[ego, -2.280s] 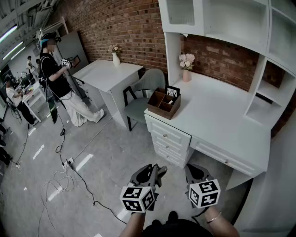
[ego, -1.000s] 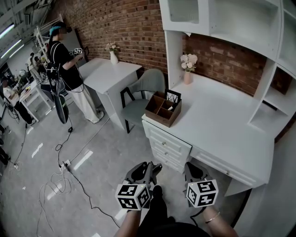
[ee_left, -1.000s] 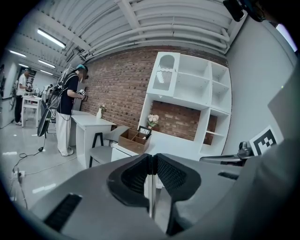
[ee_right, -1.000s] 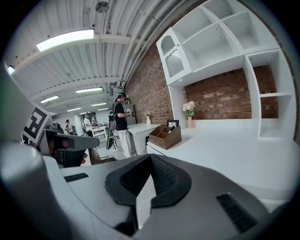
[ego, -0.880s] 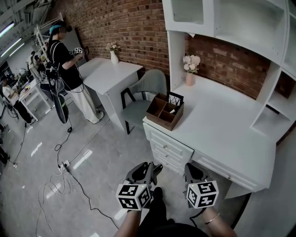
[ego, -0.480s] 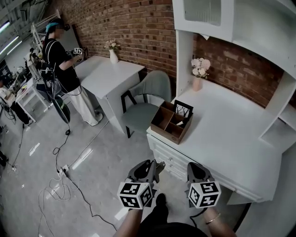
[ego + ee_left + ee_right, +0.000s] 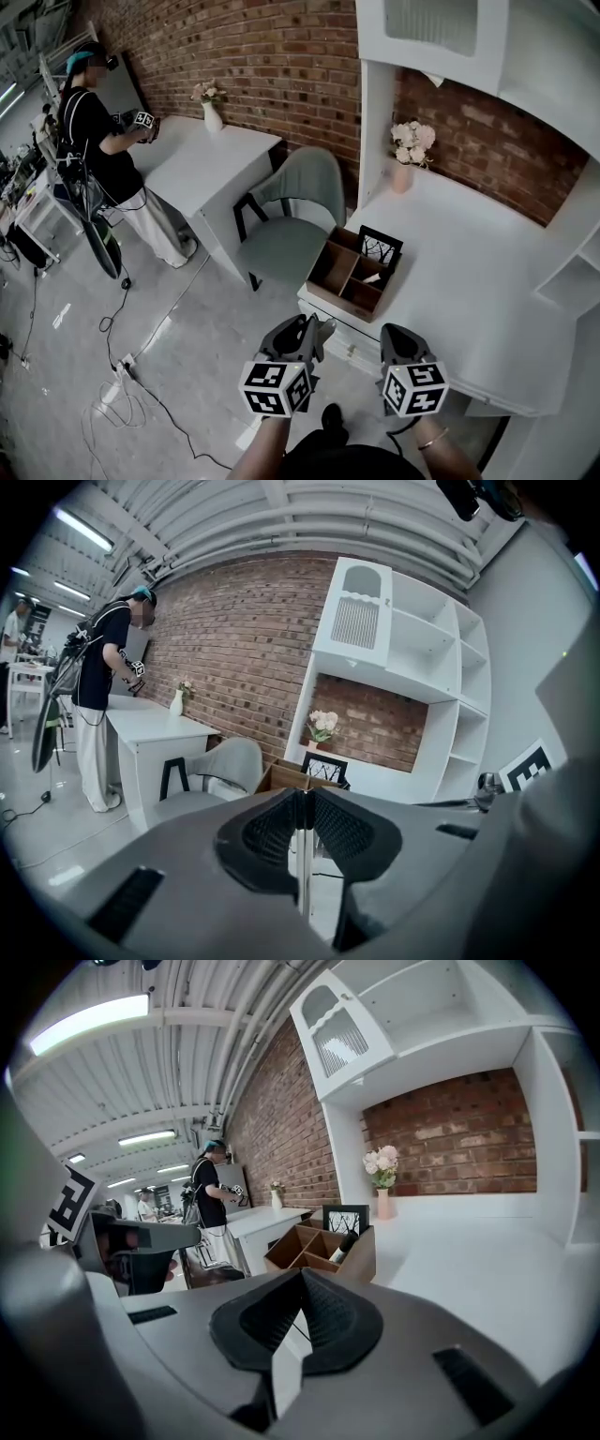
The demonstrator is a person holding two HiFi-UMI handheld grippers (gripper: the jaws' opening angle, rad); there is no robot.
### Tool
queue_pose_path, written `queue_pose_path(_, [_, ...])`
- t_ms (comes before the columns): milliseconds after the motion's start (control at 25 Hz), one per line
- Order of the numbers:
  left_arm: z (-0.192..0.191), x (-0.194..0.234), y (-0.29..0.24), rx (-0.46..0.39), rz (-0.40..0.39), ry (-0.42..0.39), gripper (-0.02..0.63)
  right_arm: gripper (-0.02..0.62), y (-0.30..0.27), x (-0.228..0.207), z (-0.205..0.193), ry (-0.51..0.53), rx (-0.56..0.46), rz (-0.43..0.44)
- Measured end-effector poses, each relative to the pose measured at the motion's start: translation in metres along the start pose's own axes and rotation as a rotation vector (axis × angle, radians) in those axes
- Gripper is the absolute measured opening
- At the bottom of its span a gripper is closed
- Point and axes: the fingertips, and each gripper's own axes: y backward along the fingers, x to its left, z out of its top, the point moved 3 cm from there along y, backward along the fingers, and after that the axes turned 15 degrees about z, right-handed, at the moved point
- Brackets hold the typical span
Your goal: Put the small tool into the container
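A brown wooden box (image 7: 349, 275) with several compartments stands at the near left corner of the white desk (image 7: 469, 281). A small dark and white item (image 7: 373, 278) leans in its right-hand compartment, seen as a dark stick (image 7: 346, 1242) in the right gripper view. A black picture frame (image 7: 379, 247) stands behind the box. My left gripper (image 7: 312, 330) and right gripper (image 7: 395, 337) hang side by side in front of the desk, short of the box (image 7: 281, 778). Both are shut with nothing between the jaws (image 7: 302, 795) (image 7: 301, 1275).
A grey-green chair (image 7: 298, 199) stands left of the desk, beside a second white table (image 7: 202, 159). A person (image 7: 94, 141) with grippers stands at that table. Pink flowers in a vase (image 7: 405, 155) sit at the desk's back. Cables (image 7: 117, 375) lie on the floor.
The view has come closer to the desk, so the box sits nearer and larger. Both grippers stay shut in the same pose. The person at the far table has shifted.
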Motion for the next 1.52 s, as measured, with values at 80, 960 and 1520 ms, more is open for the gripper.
queue_pose_path(80, [0.008,0.004,-0.013,-0.003,-0.010,-0.004,0.064,0.003,-0.012,-0.004,0.005,-0.003,0.000,-0.009])
queue_pose_path(960, [0.077,0.014,-0.098,-0.066,-0.084,-0.022,0.064,0.003,-0.063,-0.032,0.028,-0.017,0.002,-0.062])
queue_pose_path(1520, [0.097,-0.008,-0.143,-0.087,-0.100,-0.056,0.064,0.003,-0.080,-0.059,0.040,-0.019,-0.004,-0.052])
